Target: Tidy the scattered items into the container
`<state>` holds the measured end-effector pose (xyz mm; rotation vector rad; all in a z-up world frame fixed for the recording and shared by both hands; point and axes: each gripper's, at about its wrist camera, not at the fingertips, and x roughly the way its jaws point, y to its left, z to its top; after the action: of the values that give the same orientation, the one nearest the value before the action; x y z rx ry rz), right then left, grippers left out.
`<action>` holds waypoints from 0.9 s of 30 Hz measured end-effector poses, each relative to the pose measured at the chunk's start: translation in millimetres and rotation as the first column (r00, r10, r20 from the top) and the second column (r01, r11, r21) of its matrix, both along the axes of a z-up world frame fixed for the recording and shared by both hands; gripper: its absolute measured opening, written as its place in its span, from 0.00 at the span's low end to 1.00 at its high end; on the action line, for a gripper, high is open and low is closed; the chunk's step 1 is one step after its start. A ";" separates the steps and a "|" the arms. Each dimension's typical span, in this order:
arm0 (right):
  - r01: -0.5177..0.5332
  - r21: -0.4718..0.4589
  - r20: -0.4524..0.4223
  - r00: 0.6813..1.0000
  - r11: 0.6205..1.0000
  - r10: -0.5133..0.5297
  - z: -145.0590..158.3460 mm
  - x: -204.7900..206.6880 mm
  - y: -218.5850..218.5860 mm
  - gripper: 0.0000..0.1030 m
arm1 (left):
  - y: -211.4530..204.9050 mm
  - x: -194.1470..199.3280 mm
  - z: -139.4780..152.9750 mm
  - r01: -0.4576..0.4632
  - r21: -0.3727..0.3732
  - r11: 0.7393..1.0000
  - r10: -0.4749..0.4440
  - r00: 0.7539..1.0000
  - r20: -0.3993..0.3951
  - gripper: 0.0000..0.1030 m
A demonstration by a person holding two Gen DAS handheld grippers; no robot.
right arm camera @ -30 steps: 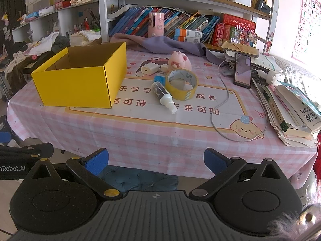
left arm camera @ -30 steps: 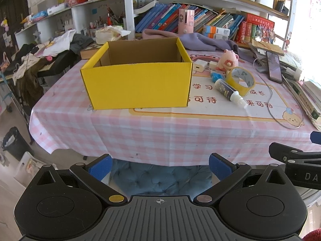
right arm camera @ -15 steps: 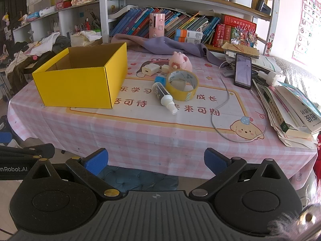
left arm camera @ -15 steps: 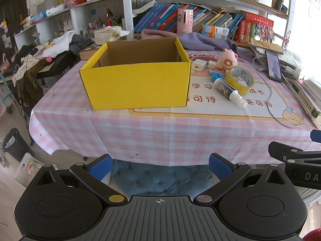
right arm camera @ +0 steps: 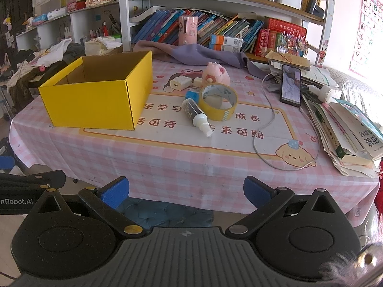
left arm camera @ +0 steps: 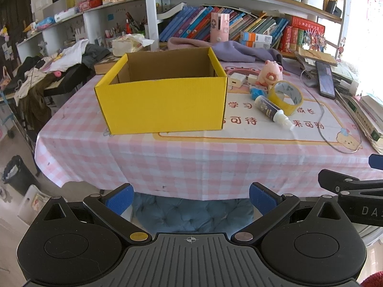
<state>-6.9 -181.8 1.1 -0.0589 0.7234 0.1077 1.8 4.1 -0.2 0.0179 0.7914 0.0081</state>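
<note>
An open yellow cardboard box (left arm camera: 162, 100) (right arm camera: 95, 98) stands on the left half of the pink checked table (left arm camera: 191, 157); its floor is hidden from me. To its right lie a yellow tape roll (right arm camera: 219, 101) (left arm camera: 284, 96), a small white-capped bottle (right arm camera: 196, 116) (left arm camera: 273, 112), a blue eraser-like piece (right arm camera: 191, 95), a pink pig toy (right arm camera: 215, 73) (left arm camera: 270, 71) and a white charger block (right arm camera: 179, 83). My left gripper (left arm camera: 190, 199) hangs open in front of the table edge, holding nothing. My right gripper (right arm camera: 185, 192) is open too, below the near edge.
A phone (right arm camera: 290, 85) with a grey cable (right arm camera: 268, 124) and a stack of books (right arm camera: 347, 129) fill the table's right side. A purple cloth (right arm camera: 198, 53) lies at the back under bookshelves (right arm camera: 215, 28). A blue cushioned chair (left arm camera: 191, 212) sits under the near edge.
Both grippers have drifted slightly; the table scene sits a touch differently in view. Nothing on the table has moved, and both jaws stay open.
</note>
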 end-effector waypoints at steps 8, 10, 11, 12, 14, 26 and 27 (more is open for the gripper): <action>-0.006 0.002 0.009 1.000 1.000 0.006 1.3 0.0 1.4 1.00 | 6.9 -1.0 4.2 -0.007 -0.025 1.000 0.008 0.999 0.038 1.00; -0.007 0.002 0.009 1.000 1.000 0.007 1.4 -0.2 1.7 1.00 | 7.6 -0.4 3.8 -0.008 -0.024 1.000 0.009 0.999 0.039 1.00; -0.008 0.002 0.011 1.000 1.000 0.008 1.6 -0.3 2.3 1.00 | 7.5 0.2 3.6 -0.009 -0.023 1.000 0.010 0.999 0.039 1.00; -0.009 0.001 0.012 1.000 1.000 0.009 1.9 -0.4 3.2 1.00 | 7.6 0.4 3.6 -0.009 -0.022 1.000 0.010 0.999 0.039 1.00; -0.011 0.001 0.013 1.000 1.000 0.011 2.2 -0.1 4.1 1.00 | 7.5 -0.1 3.4 -0.010 -0.016 1.000 0.011 0.999 0.044 1.00; -0.012 0.001 0.014 1.000 1.000 0.012 2.0 0.9 5.1 1.00 | 10.7 2.6 3.8 0.008 0.000 1.000 -0.008 0.998 0.056 1.00; -0.012 0.001 0.014 1.000 1.000 0.012 2.0 1.2 5.3 1.00 | 11.7 2.9 4.0 0.014 -0.006 1.000 -0.014 0.998 0.058 1.00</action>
<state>-5.7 -176.5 3.1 -0.0628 0.7086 0.1193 4.6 15.8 3.7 0.0170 0.7328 -0.0072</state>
